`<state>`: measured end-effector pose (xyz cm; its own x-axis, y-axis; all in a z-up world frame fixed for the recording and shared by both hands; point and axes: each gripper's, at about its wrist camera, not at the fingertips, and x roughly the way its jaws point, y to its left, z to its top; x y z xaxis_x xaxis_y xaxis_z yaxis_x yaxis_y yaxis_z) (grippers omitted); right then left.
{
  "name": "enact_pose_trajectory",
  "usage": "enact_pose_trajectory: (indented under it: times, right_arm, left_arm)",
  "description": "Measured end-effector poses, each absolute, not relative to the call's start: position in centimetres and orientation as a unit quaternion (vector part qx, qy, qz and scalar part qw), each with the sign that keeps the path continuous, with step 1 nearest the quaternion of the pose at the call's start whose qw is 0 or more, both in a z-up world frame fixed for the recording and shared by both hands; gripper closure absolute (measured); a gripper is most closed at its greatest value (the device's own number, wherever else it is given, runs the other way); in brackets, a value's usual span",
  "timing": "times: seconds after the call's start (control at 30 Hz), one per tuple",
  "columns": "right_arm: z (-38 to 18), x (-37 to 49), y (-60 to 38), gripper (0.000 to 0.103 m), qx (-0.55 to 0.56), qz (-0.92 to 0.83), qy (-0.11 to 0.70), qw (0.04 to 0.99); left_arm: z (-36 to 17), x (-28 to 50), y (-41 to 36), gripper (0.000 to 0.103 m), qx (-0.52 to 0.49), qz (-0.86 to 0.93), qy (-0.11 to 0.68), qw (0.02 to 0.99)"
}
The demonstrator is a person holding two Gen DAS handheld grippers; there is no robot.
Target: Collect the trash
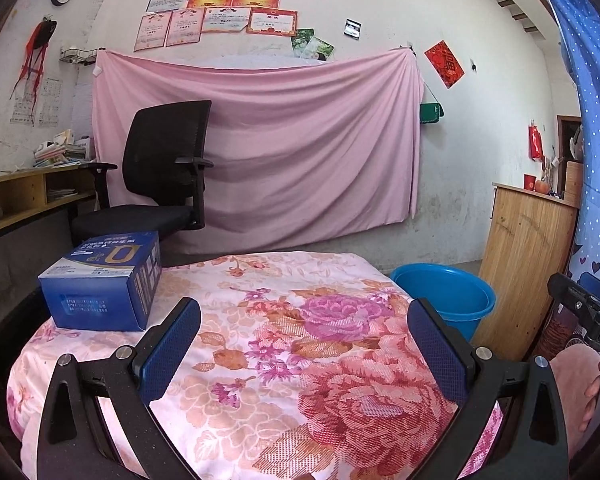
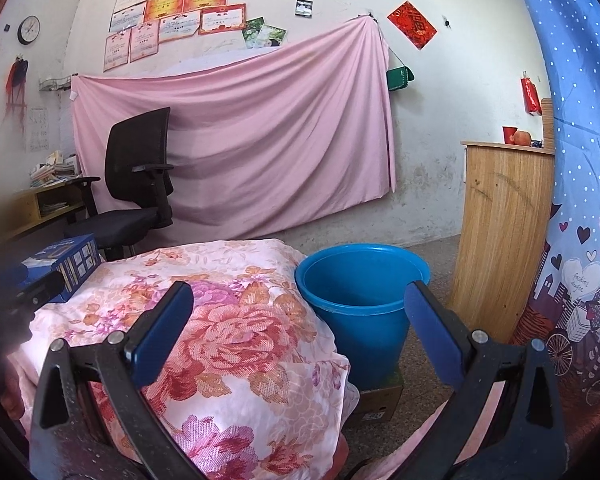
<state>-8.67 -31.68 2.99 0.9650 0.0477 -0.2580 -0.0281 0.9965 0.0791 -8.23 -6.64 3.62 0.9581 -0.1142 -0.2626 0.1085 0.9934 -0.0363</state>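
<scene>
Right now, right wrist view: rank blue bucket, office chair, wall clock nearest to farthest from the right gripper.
From the right gripper:
1. Blue bucket, just ahead, beside the floral-covered table, standing on a cardboard box.
2. Black office chair, ahead left, behind the table.
3. Wall clock, high on the far wall, upper left.

- The blue box [image 1: 100, 280] carries a large gold "0" on its top face; its other print is too small to read.
- The blue curtain [image 2: 580, 272] has a white heart with cursive writing, not clearly legible.
- The right claw [image 1: 592, 312] shows white letters cut off at the picture's edge, beginning "D".
- The wall certificates [image 1: 236, 0] are unreadable.
</scene>
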Motion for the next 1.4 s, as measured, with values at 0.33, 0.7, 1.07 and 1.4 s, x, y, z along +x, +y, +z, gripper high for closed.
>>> enact_pose_trajectory:
  times: [0.33, 0.7, 1.07, 1.4]
  right_arm:
    - [2.9, -8.7, -30.4, 0.000, 0.038, 0.004, 0.127, 0.991]
    - [2.7, -8.8, -28.8, 0.000, 0.003, 0.018, 0.121, 0.993]
    - [2.7, -8.8, -29.0, 0.000, 0.009, 0.021, 0.124, 0.992]
    - [2.7, -8.8, -28.8, 0.000, 0.009, 0.024, 0.123, 0.992]
  left_arm:
    - [3.3, -8.8, -6.2, 0.002, 0.005, -0.041, 0.126, 0.991]
    - [3.2, -8.7, -5.3, 0.002, -0.016, -0.040, 0.130, 0.991]
    - [3.2, -8.9, -5.9, 0.002, -0.008, -0.043, 0.125, 0.991]
    - [3.2, -8.8, -5.8, 0.002, -0.009, -0.043, 0.123, 0.991]
